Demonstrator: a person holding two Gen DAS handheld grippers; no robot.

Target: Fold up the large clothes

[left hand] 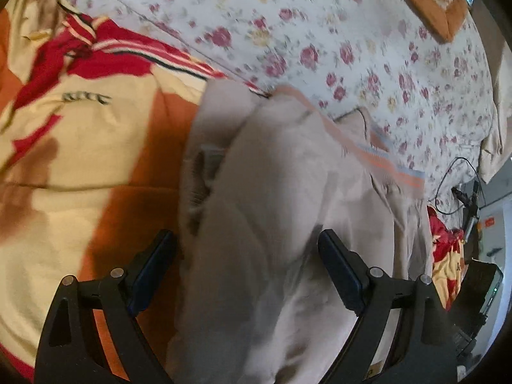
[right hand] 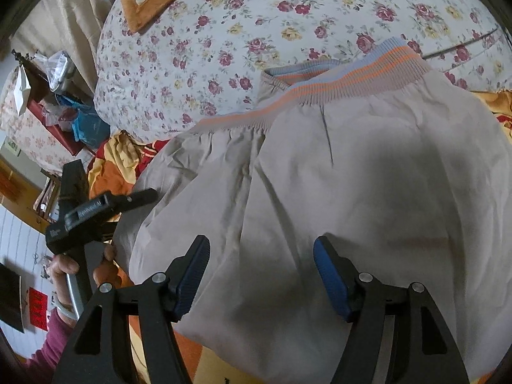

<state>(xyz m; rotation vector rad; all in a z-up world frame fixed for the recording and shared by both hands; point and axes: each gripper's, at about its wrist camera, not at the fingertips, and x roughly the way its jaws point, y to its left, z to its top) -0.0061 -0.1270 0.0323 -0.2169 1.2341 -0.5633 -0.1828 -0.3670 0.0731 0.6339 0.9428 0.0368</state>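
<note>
Hovering over beige garment [right hand: 320, 192], right claw [right hand: 260, 275] is held open; striped waistband [right hand: 336, 76] at 12 o'clock. Left claw [left hand: 246, 265] open, straddling fold.

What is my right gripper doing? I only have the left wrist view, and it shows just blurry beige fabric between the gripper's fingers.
Observer: The right gripper is open over the beige garment, pinching nothing.
Operator: How does the striped band lie?
Observer: The ribbed band with orange stripes runs unfolded along the garment's far edge, against the floral sheet.
Operator: And my left gripper, seen from there?
Observer: The left gripper sits at the garment's left edge, with the person's hand around its handle.
</note>
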